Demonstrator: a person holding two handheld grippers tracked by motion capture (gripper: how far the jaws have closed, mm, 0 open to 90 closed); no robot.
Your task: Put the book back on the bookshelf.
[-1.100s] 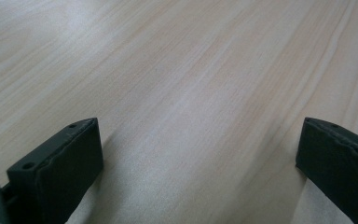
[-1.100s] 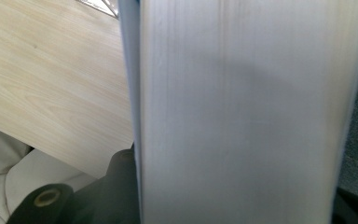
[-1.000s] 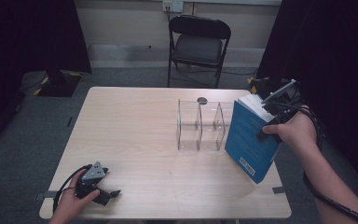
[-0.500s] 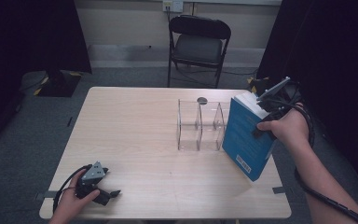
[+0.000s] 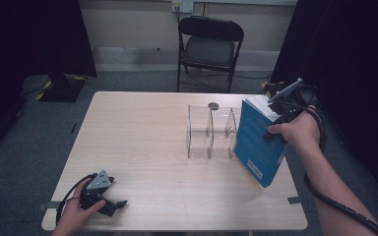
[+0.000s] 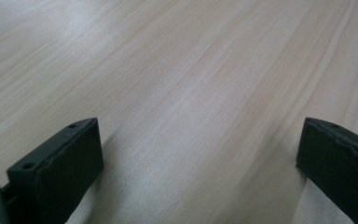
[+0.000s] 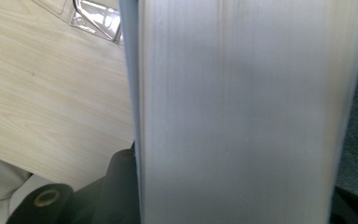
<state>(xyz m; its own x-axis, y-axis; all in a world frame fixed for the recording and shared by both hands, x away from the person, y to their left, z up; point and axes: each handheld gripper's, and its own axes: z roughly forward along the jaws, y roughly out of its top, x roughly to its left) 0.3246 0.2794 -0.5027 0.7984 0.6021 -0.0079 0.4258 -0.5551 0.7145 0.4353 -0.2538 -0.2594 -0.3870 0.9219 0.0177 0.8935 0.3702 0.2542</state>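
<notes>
High view: right gripper (image 5: 275,118), right of frame centre, has its jaws clamped on a thick blue book (image 5: 256,142), cover on one side, page block between them. Book stands tilted, lower corner on or just above the surface (image 5: 142,147), just beside the right end of the clear acrylic divider rack (image 5: 211,130). Left gripper (image 5: 109,202), lower left of frame, rests on the surface with jaws wide and nothing between them. Step judged: carrying the book to the rack. Next move calls for righting the book, lining it up with a slot and lowering it without nudging the light rack.
</notes>
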